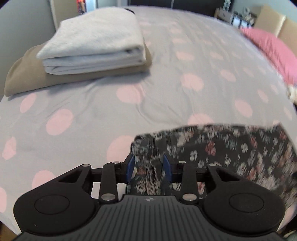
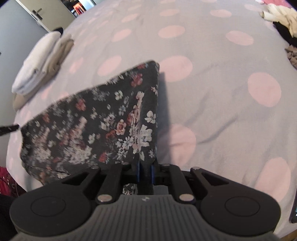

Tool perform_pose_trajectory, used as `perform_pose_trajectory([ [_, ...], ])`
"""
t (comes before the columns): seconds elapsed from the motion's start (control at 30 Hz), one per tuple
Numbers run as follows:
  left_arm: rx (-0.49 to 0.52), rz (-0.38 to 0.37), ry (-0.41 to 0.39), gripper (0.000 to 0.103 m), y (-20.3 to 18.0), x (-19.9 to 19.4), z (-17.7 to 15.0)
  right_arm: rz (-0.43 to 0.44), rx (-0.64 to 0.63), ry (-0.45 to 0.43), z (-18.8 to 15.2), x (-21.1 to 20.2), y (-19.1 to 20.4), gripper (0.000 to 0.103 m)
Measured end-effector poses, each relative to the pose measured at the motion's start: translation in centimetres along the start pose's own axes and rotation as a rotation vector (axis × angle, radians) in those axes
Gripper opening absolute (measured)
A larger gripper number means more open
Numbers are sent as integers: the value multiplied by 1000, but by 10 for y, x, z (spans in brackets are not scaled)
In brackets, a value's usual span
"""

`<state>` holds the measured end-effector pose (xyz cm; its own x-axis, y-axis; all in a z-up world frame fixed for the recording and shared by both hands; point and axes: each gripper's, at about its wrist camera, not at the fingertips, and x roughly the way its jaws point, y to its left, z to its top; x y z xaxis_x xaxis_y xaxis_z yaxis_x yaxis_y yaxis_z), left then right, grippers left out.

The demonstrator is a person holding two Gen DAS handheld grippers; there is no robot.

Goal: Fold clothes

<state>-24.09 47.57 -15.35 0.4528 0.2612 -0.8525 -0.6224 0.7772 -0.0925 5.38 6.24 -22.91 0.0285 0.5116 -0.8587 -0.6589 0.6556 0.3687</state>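
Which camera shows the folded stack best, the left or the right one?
The left wrist view. There the stack sits large and close at upper left, a white folded item lying on a tan one, layers visible. The right wrist view shows the same stack small, at the left edge, stretched and seen from its end.

A bed (image 1: 167, 77) under a grey sheet with pink dots fills both views. Beyond its far left corner stand a grey wall (image 1: 22, 27) and a door (image 2: 35, 13); a pink pillow (image 1: 269, 48) lies at its right edge.
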Motion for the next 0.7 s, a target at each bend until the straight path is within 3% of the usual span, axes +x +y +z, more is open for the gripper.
perform_pose_trajectory([
  [0.07, -34, -4, 6, 28, 7, -1, -1, -48, -20, 7, -1, 2, -3, 33],
  [0.17, -23, -6, 12, 25, 7, 3, -2, -123, -85, -31, 4, -9, -3, 34],
  [0.27, -6, -38, 31, 25, -1, 12, -3, -112, -79, -66, 19, -17, -7, 39],
  [0.4, 23, -25, 98, 27, -7, 31, -8, -92, -88, -87, 32, -16, -6, 42],
  [0.53, 74, -20, 173, 27, -12, 48, -21, -43, -126, -71, 30, -6, 4, 47],
  [0.7, 105, -21, 200, 27, -14, 59, -29, -35, -145, -63, 23, 11, 7, 47],
])
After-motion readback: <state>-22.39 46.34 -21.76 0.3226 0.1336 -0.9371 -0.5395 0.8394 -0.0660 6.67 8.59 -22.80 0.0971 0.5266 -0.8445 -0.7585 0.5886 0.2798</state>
